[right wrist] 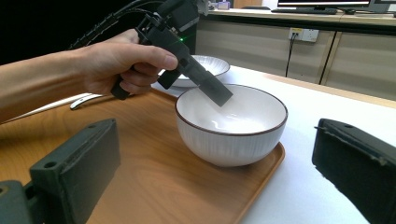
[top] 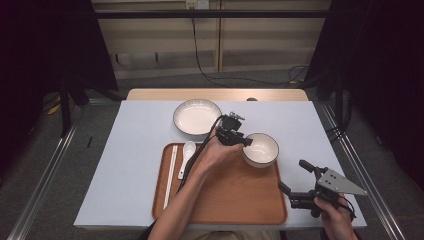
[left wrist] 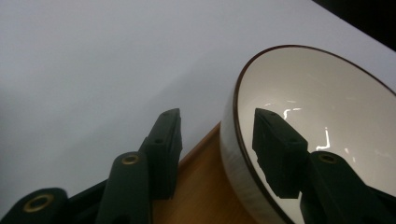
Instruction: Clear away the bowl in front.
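Bowl on the tray corner, left tongs straddling its rim

The table [top: 130,165], under a pale cloth, carries a wooden tray [top: 235,200]; a white bowl [top: 261,149] with a dark rim stands in the tray's far right corner, a ribbed plate [top: 196,116] lies beyond the tray, and chopsticks [top: 170,175] and a white spoon [top: 187,155] rest along the tray's left side. The left tongs [top: 245,141] stand apart astride the bowl's rim, one jaw inside, one outside, neither pressing on it. The right tongs [top: 294,176] are spread wide with nothing between them, at the tray's right edge.
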`<state>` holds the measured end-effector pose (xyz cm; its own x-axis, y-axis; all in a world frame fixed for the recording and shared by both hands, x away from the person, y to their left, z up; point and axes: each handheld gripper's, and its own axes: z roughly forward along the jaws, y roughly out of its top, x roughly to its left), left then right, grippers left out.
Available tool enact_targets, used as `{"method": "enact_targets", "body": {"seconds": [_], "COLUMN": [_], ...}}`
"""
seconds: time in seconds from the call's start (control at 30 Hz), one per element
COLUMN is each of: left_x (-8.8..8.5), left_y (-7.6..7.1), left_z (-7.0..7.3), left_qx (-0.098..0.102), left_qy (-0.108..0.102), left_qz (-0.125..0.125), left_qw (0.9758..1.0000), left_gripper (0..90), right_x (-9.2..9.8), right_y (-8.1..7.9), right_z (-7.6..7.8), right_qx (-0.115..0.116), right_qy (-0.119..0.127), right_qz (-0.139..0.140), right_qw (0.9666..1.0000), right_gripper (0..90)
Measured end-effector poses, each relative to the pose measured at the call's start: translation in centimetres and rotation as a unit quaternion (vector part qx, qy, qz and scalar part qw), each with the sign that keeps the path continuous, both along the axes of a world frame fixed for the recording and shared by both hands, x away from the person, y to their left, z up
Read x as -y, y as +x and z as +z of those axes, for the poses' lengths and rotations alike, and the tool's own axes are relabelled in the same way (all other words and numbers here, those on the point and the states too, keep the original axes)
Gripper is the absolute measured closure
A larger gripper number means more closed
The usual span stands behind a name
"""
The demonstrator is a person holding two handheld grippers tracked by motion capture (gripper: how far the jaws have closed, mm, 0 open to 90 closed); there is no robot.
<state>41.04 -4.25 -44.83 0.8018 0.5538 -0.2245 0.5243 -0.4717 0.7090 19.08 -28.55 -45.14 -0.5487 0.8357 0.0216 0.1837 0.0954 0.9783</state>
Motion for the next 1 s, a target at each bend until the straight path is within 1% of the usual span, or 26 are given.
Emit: {"method": "enact_targets", "body": {"seconds": [0.03,0.07,0.1,0.17,0.2,0.23,0.27,0.3,0.33,0.37,0.43,0.5,0.53,0.57,0.6,0.67,0.77,0.8,0.83,0.87,0.9,0.93,0.97,1.0], "left_x": [-0.1,-0.2,-0.4,-0.7,-0.9,-1.0,-1.1,-1.3,-1.6,-1.8,-2.3,-2.8,-3.2,-3.4,-3.9,-4.6,-5.6,-5.9,-6.3,-6.5,-6.8,-7.1,-7.4,-7.7], "left_y": [-0.2,-0.3,-0.4,-0.5,-0.5,-0.5,-0.5,-0.4,-0.3,-0.3,-0.4,-0.5,-0.6,-0.6,-0.6,-0.6,-0.4,-0.4,-0.4,-0.4,-0.4,-0.3,-0.2,-0.1], "left_z": [0.1,0.2,0.3,0.7,1.0,1.2,1.4,1.6,1.8,1.9,2.0,2.1,2.1,2.2,2.3,2.4,2.5,2.5,2.5,2.5,2.5,2.5,2.5,2.5], "left_qx": [0.008,0.012,0.017,0.035,0.039,0.043,0.045,0.047,0.049,0.047,0.044,0.046,0.056,0.061,0.063,0.065,0.058,0.062,0.067,0.071,0.071,0.072,0.077,0.075], "left_qy": [-0.004,-0.01,-0.01,-0.01,-0.007,-0.006,-0.01,-0.017,-0.022,-0.02,-0.036,-0.041,-0.041,-0.042,-0.047,-0.051,-0.044,-0.042,-0.034,-0.032,-0.03,-0.032,-0.027,-0.023], "left_qz": [0.005,0.006,0.006,0.007,0.013,0.022,0.029,0.03,0.036,0.038,0.043,0.045,0.04,0.037,0.037,0.041,0.051,0.054,0.056,0.063,0.068,0.072,0.074,0.076], "left_qw": [0.9999,0.9999,0.9998,0.9993,0.9991,0.9988,0.9985,0.9983,0.9979,0.998,0.9975,0.9971,0.9967,0.9966,0.9962,0.9957,0.996,0.9958,0.9956,0.995,0.9947,0.9942,0.9939,0.994], "left_gripper": [49.0,44.7,42.4,33.3,30.2,23.3,16.3,15.1,14.1,10.4,6.0,4.9,3.7,3.2,3.5,3.4,3.8,3.8,4.0,3.9,3.9,4.3,4.3,4.1], "right_x": [0.0,0.0,0.0,0.0,0.0,0.0,0.0,0.0,0.0,0.0,0.1,0.1,0.1,0.1,0.1,0.1,0.1,0.1,0.1,0.1,0.1,0.1,0.1,0.1], "right_y": [0.0,0.0,0.1,0.1,0.2,0.2,0.2,0.2,0.2,0.2,0.2,0.2,0.2,0.2,0.2,0.2,0.2,0.2,0.2,0.1,0.1,0.1,0.1,0.1], "right_z": [0.0,0.0,0.1,0.0,0.0,0.0,0.0,0.0,0.0,0.0,0.0,0.0,0.0,0.0,0.0,0.0,0.0,0.0,0.0,0.0,0.0,0.0,0.0,0.1], "right_qx": [0.0,0.001,0.002,0.001,0.0,0.0,0.001,0.001,0.001,0.001,0.002,-0.001,-0.002,-0.001,0.001,0.0,0.002,0.001,0.002,-0.001,0.0,-0.001,0.0,0.001], "right_qy": [0.0,0.001,0.001,0.002,0.003,0.003,0.003,0.003,0.004,0.004,0.002,0.004,0.004,0.004,0.002,0.003,0.004,0.003,0.004,0.005,0.004,0.004,0.003,0.003], "right_qz": [0.0,-0.001,0.0,0.001,0.0,0.001,0.001,0.001,0.001,0.001,0.001,0.0,-0.003,-0.003,-0.001,0.001,0.001,0.001,0.003,0.0,-0.001,-0.001,-0.003,-0.002], "right_qw": [1.0,1.0,1.0,1.0,1.0,1.0,1.0,1.0,1.0,1.0,1.0,1.0,1.0,1.0,1.0,1.0,1.0,1.0,1.0,1.0,1.0,1.0,1.0,1.0], "right_gripper": [0.9,0.9,1.0,1.0,1.0,1.1,1.0,1.1,1.0,1.0,1.0,1.1,1.1,1.0,1.0,1.0,1.1,1.2,1.3,1.3,1.3,1.3,1.3,1.3]}}
